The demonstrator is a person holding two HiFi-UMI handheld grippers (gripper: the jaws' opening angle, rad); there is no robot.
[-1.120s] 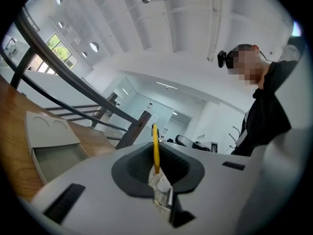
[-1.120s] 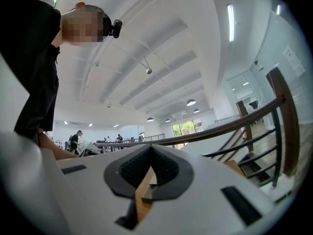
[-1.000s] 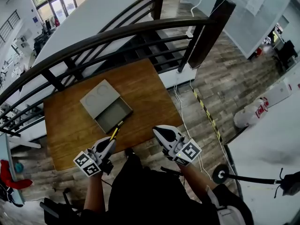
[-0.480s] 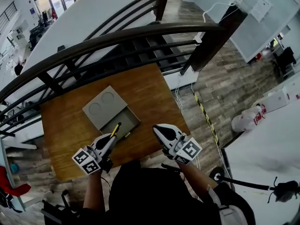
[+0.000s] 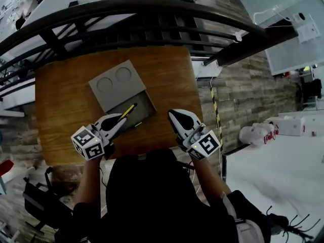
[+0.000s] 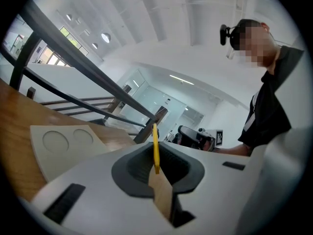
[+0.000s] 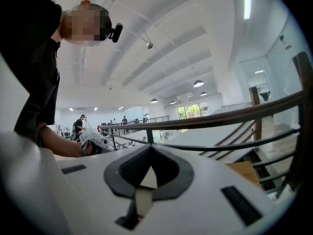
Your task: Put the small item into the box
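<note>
Grip first: the left gripper (image 5: pixel 119 123) has its jaws nearly together, pinched on the near end of a thin yellow stick (image 5: pixel 128 111). Its own view shows the stick standing out from between the pads. The right gripper (image 5: pixel 174 115) sits level with it at 3 o'clock. Its jaws are closed on nothing, as its own view confirms. Both hang over the near strip of the wooden table (image 5: pixel 66 105).

The stick's long axis runs on from the left jaws toward 1 o'clock. In the head view its far tip already overlaps the near left part of the open box (image 5: pixel 145 109). So the box lies straight ahead of the holding fingers, on the stick's own line, and the left hand is the nearer and the carrier. How high the tip stands above the opening cannot be told from above.

The box's long side seems to run about 8 to 2 o'clock, close to the stick's heading. By my reading, the move calls for a short carry toward 1 o'clock, a small turn to match that side, then a lowering before release. The near rim is the edge most likely to catch the tip.

The grey lid (image 5: pixel 112 84) with two round recesses adjoins the opening at 11 o'clock. Bare wood lies open at 1 o'clock. Past the table's far edge at 12 o'clock runs a dark railing (image 5: pixel 126 6), well clear of the work.
</note>
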